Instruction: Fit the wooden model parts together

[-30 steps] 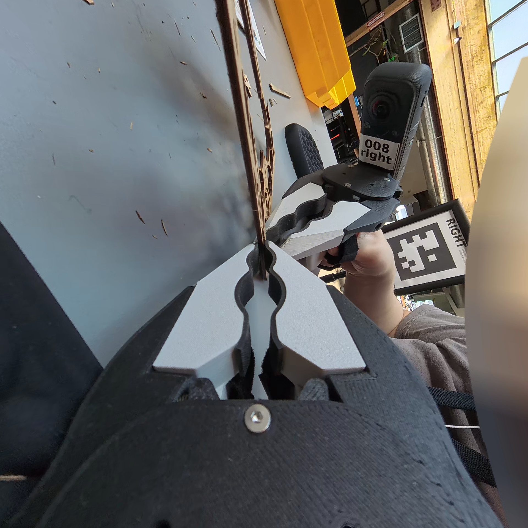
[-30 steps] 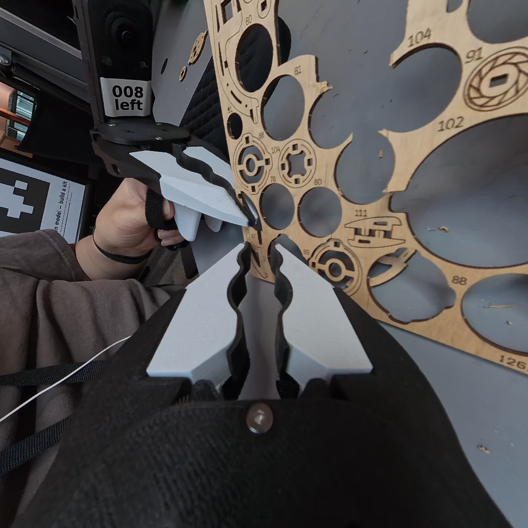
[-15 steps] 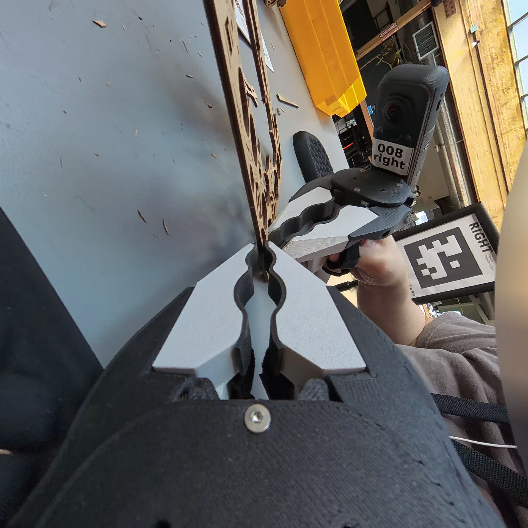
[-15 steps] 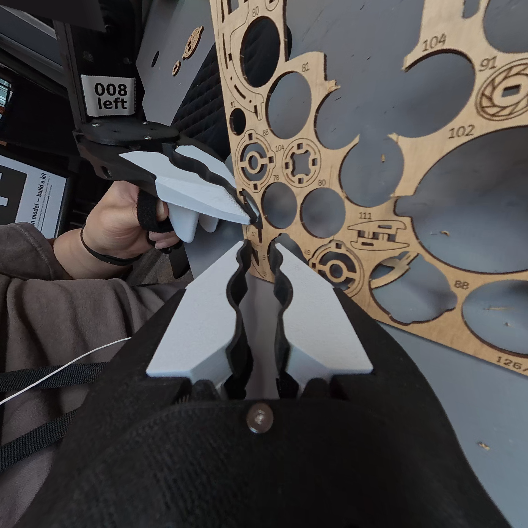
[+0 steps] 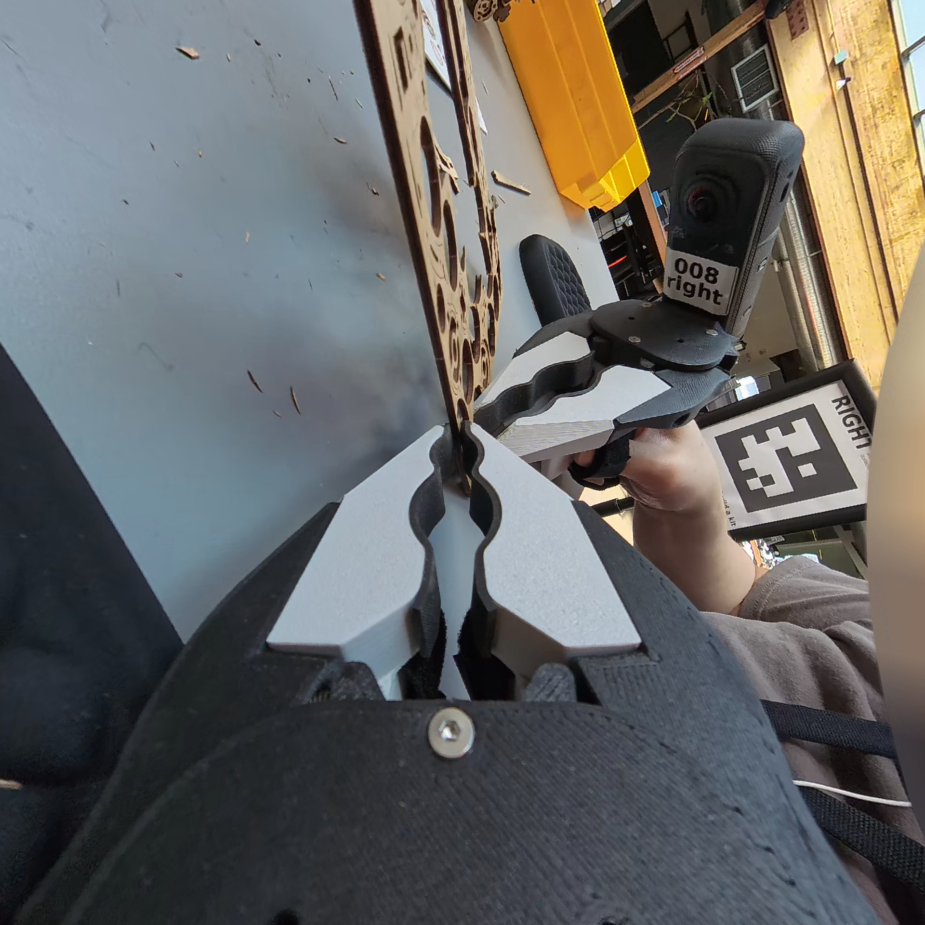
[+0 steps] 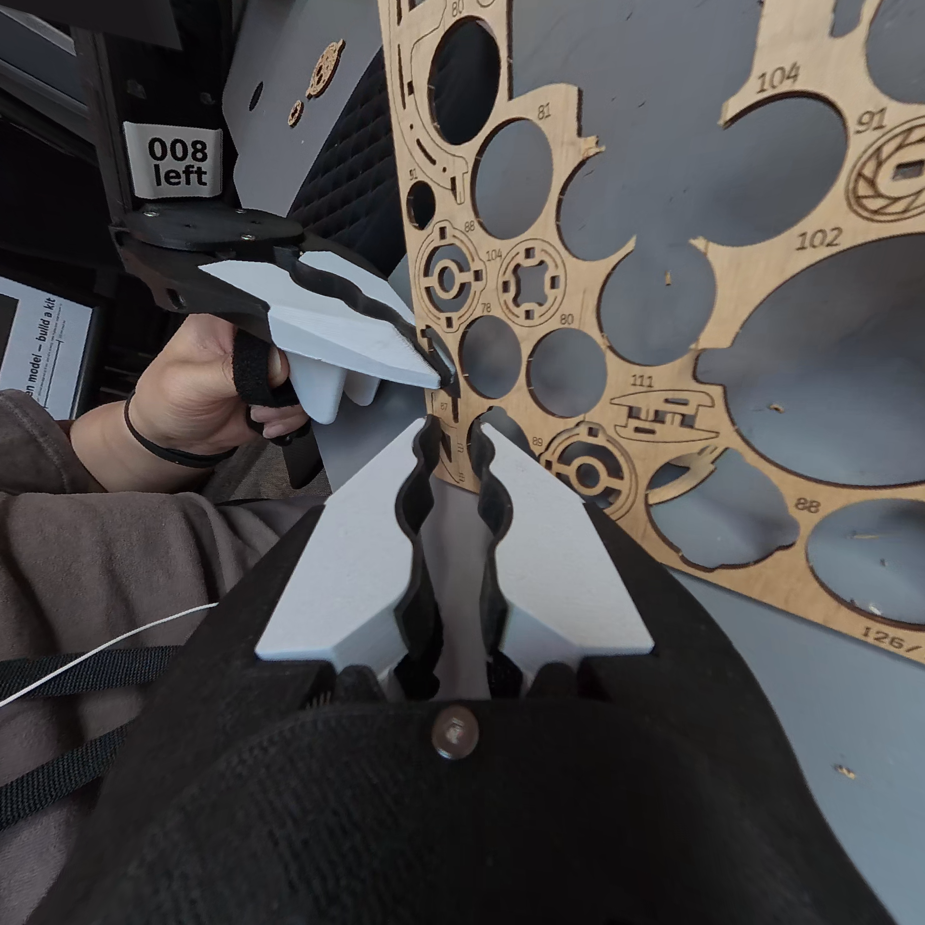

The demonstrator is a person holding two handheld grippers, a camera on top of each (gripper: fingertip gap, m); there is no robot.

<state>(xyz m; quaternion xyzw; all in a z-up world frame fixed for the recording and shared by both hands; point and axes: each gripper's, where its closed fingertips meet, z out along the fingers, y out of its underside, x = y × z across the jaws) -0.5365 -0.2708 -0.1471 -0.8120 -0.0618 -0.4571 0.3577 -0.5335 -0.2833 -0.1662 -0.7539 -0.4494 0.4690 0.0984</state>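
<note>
Plywood sheet (image 6: 650,210) edge pinched by left gripper (image 5: 456,440); right gripper (image 6: 453,425) jaws parted at its corner.

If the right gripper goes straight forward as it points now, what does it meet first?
Most likely the lower corner of the flat laser-cut wooden parts sheet, just ahead of the open right gripper. Its fingers seem almost there; depth is unclear.

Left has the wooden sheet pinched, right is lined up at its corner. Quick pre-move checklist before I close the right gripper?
1. Left gripper clamped on the wooden sheet edge: ok.
2. Sheet lifted off the grey table: ok, held on edge.
3. Right gripper open: ok.
4. Sheet corner between the right fingertips: cannot tell; it may sit just beyond them.
5. Grippers apart from each other: ok, though close.
6. Which part sits at that corner, and whether it is loose: cannot tell.
</note>
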